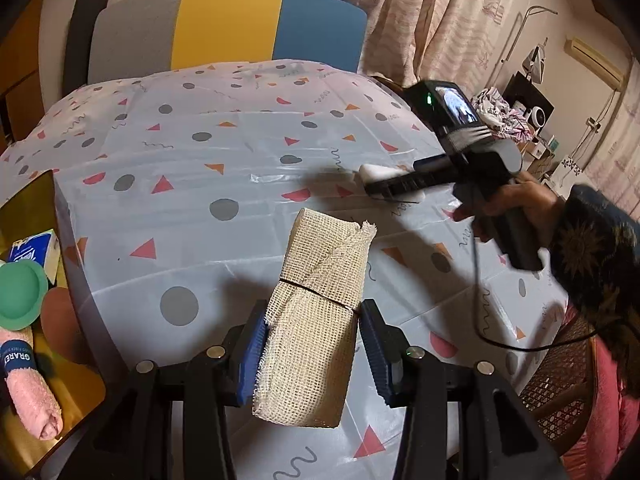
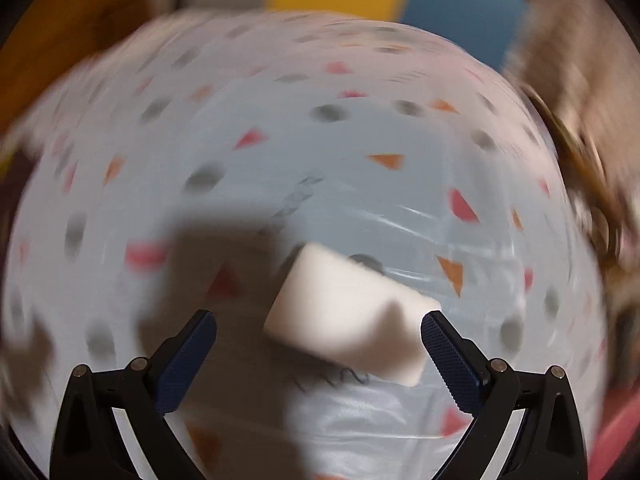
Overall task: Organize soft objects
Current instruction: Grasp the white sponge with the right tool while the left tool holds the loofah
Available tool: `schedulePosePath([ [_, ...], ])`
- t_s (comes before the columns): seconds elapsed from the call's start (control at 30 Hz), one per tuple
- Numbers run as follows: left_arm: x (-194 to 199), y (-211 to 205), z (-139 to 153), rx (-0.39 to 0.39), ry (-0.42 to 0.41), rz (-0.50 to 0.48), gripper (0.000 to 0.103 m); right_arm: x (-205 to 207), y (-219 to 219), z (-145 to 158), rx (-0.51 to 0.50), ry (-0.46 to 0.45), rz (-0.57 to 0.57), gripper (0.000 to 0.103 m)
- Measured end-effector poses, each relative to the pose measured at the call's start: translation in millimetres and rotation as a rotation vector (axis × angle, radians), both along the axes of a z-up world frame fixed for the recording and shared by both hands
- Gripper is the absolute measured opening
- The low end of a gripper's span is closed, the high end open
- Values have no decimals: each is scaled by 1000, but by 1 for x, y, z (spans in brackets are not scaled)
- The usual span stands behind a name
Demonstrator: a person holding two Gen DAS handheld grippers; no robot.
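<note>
Two tools are in play, one per hand. The left tool (image 1: 312,344) is clamped on one roll of beige mesh cloth (image 1: 316,312), bound by a thin dark band and held above the counter (image 1: 200,152). The right tool (image 2: 319,330) stands wide, its jaws to either side of one white sponge (image 2: 352,320) that lies on the counter; the pads do not press it, though the right one looks to be just at its corner. Only the left view shows the tray (image 1: 28,208) at the counter's left edge, holding one pink rolled towel (image 1: 28,392), one green lid (image 1: 20,292) and one blue-and-white box (image 1: 32,252); it also shows the right tool (image 1: 384,184) from outside, the hand (image 1: 516,204) gripping it and one striped chair (image 1: 224,28) beyond. The right view, badly blurred, shows the sponge's full outline between the jaws.
</note>
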State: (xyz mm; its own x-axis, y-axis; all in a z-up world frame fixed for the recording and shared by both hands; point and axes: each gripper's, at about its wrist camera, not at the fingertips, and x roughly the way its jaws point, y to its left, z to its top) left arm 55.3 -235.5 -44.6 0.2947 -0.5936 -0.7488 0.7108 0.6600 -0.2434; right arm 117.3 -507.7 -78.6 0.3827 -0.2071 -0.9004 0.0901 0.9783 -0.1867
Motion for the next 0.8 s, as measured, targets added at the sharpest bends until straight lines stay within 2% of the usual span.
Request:
schedulePosePath([
  [0.07,1,2,2,-7,2,9,46,-4,10,1,-73,55,125,103],
  [0.13,3,3,4,-12,4,19,46,-5,7,1,-96,87,176,103],
  [0.33,6,5,8,-11,3,40,46,9,-24,-12,-69,127,157,103],
  [0.57,10,5,6,2,22,53,46,27,-29,-28,-26,148,204,103],
  [0.63,9,3,5,5,23,52,46,31,-32,-28,-5,139,202,98],
  [0.7,9,2,4,5,28,49,46,29,-33,-26,45,130,194,77],
  [0.8,7,2,5,-3,32,45,46,22,-32,-18,44,111,172,73],
])
